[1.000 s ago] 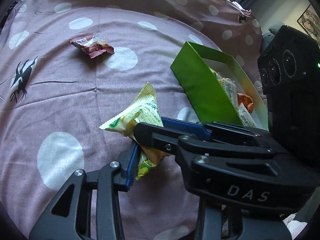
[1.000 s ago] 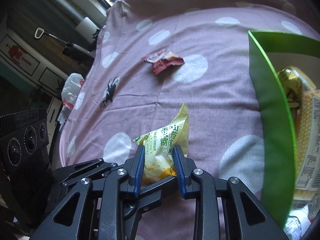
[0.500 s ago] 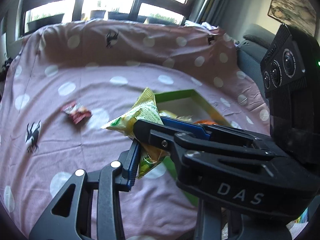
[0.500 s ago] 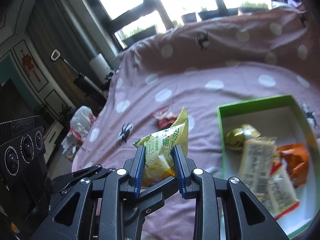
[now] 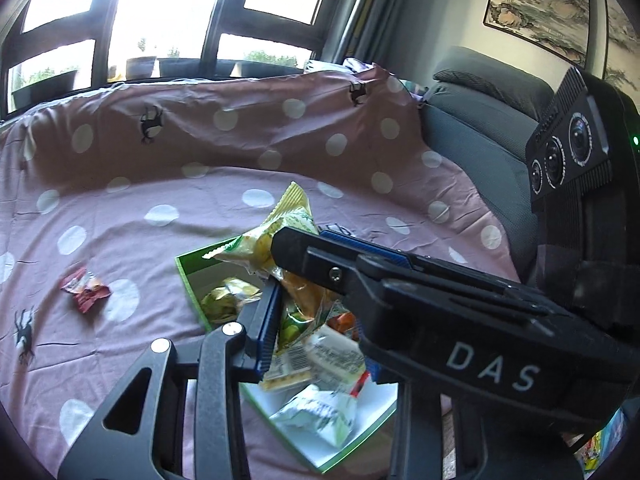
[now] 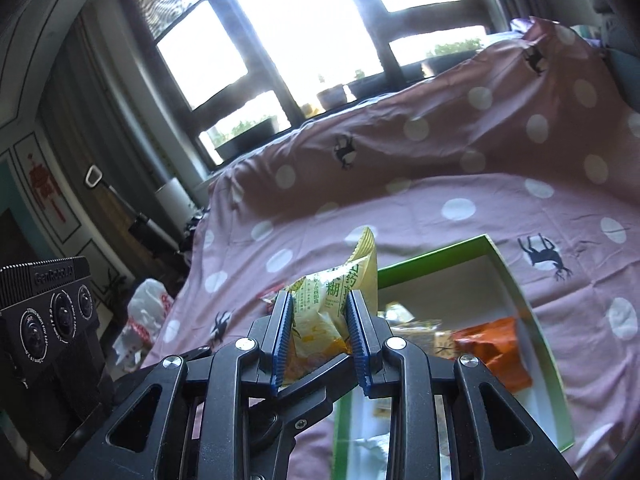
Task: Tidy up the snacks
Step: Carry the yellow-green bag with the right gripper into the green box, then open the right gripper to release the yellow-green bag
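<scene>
Both tools pinch the same yellow-green snack packet in the air above the green box: the right hand-held gripper is clamped across its lower body, the left hand-held gripper across it from the side. The packet looks light, soft and crinkly, with slippery film that likely deforms under pressure, so the puffed middle or a crimped end seems the safest hold. I count one packet held. One red wrapped snack lies on the left of the spotted pink bed cover, well apart from the box. The box holds several packets; at least five show, an orange one among them
</scene>
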Available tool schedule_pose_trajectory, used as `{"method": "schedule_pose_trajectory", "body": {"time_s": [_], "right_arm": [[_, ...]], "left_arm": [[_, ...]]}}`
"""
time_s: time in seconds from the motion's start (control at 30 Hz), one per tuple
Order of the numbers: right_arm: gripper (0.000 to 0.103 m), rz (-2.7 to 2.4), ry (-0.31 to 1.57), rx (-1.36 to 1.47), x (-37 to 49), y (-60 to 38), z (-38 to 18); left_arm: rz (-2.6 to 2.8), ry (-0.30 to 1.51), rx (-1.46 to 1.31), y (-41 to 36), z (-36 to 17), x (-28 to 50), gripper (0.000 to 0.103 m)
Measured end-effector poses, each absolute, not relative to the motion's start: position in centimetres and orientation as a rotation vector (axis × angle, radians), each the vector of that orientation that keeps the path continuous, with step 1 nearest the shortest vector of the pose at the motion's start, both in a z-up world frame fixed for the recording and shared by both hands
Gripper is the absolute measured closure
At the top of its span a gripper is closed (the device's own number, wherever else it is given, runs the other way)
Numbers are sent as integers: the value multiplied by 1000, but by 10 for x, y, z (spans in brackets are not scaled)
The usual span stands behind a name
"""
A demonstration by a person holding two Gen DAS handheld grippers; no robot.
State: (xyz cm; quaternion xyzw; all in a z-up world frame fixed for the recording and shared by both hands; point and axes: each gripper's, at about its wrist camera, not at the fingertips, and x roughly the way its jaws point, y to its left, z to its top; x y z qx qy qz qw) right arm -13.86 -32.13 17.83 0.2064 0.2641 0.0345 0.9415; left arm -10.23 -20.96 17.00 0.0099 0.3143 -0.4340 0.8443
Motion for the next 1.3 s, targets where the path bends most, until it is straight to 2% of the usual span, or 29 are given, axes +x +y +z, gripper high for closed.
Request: {"method": "schedule_pose_trajectory", "body": {"time_s": [0.43,0.5,0.53,0.63,0.87,1.3], "right_arm": [[72,-9,639,563,-114,-383,137],[73,-8,657,584,-110,-389,130],[73,-7,670,592,-107,-391,126],[76,-40,711,599,-98,-396,114],[76,-64,766,625,-90,-400,100],[77,-162,769,572,-95,-395,109]], "left_arm": [[-952,841,-1,-266,128,-67,68],[-941,869,-2,-272,121,-62,72],[-934,880,-2,-275,117,-59,78],[-935,923,-21,-280,107,-51,83],[-941,993,-41,-286,90,-44,83],[-919,977,-49,-257,104,-49,83]]}}
